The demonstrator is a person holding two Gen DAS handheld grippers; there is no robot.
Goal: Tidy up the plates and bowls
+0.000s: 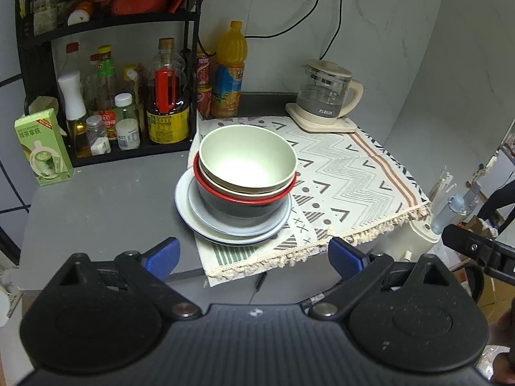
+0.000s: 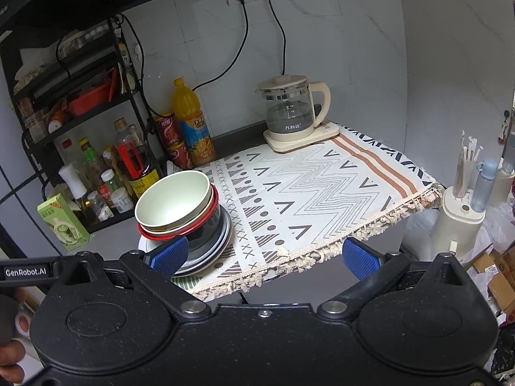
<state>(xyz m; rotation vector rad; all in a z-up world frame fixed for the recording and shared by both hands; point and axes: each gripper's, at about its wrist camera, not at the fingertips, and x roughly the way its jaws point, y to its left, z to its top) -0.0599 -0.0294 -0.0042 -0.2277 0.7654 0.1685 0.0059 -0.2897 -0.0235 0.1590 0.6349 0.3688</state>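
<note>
A stack of dishes stands at the left edge of the patterned cloth (image 1: 354,173). On top sits a pale green bowl (image 1: 247,157) (image 2: 172,201), nested in a beige bowl, then a red-rimmed dark bowl (image 1: 244,206) (image 2: 206,228). Under them lie a grey-blue plate (image 1: 206,218) and a wider white plate (image 1: 183,206) (image 2: 143,244). My left gripper (image 1: 254,259) hangs open in front of the stack, nothing between its blue pads. My right gripper (image 2: 265,255) is open too, its left pad (image 2: 169,255) close in front of the stack, apart from it.
A black rack (image 1: 106,64) with sauce bottles fills the back left, a green carton (image 1: 43,149) beside it. An orange juice bottle (image 1: 230,70) and red cans stand behind the stack. A glass kettle (image 1: 325,93) (image 2: 294,112) sits at the cloth's far corner. A cream appliance (image 2: 457,218) stands off the right edge.
</note>
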